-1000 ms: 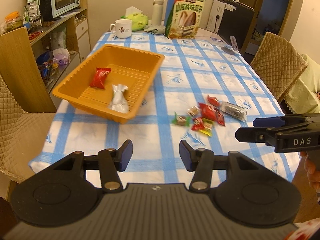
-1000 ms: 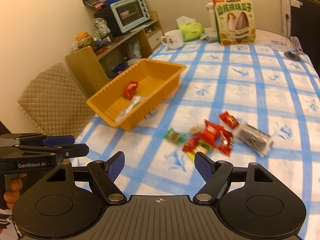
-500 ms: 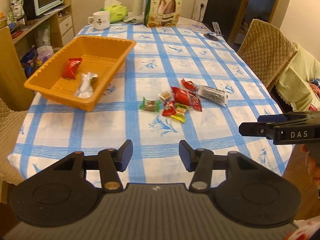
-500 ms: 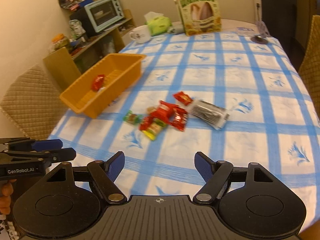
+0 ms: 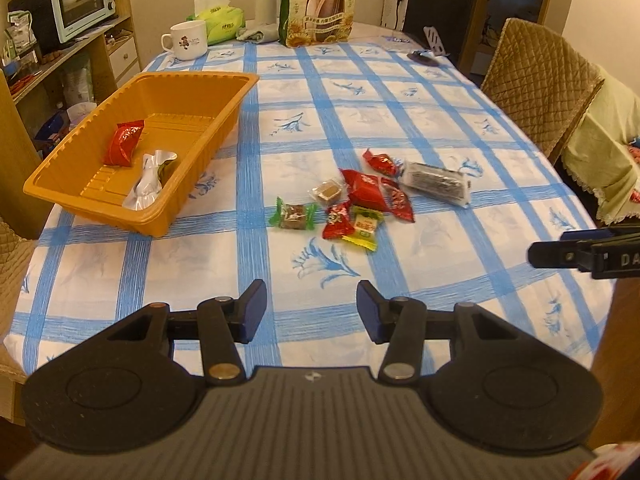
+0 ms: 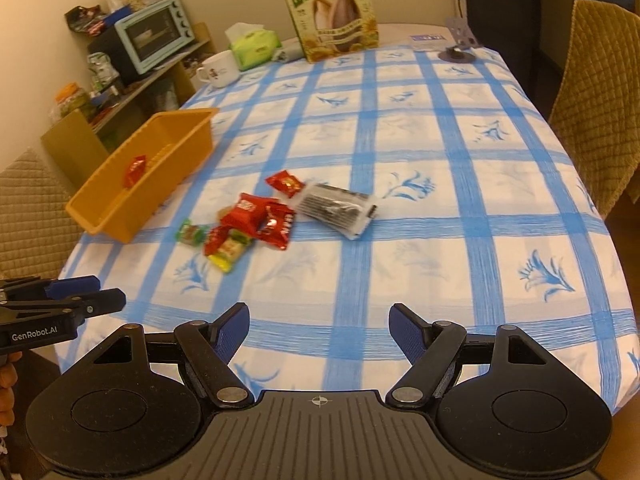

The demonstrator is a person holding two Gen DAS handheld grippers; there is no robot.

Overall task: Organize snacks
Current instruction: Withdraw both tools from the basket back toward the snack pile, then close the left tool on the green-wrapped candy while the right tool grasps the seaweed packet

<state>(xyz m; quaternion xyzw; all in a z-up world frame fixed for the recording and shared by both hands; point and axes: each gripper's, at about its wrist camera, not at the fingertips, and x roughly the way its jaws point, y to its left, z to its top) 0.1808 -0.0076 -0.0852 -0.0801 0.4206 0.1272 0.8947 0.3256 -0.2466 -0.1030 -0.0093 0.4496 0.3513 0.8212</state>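
Orange tray: sits on the left part of the bench, on the blue-and-white checked cloth; a red packet and a silver wrapper lie inside it.
Loose snacks: clustered on the cloth to the right of the tray, apart from it.
Green-wrapped candy: leftmost of the cluster, nearest the tray.
Brown cube sweet: just beyond the green one.
Large red packet: in the middle, overlapping a second red packet.
Small red packet: touching a yellow-green packet at the near edge of the cluster.
Small red candy: at the far side.
Dark clear-wrapped bar: rightmost, tilted.
Left gripper: jaws apart, nothing between them, held over the near edge of the bench.
Right gripper: jaws wide apart, empty, also over the near edge.
Sunflower-seed bag: upright at the far end, beside a white mug.
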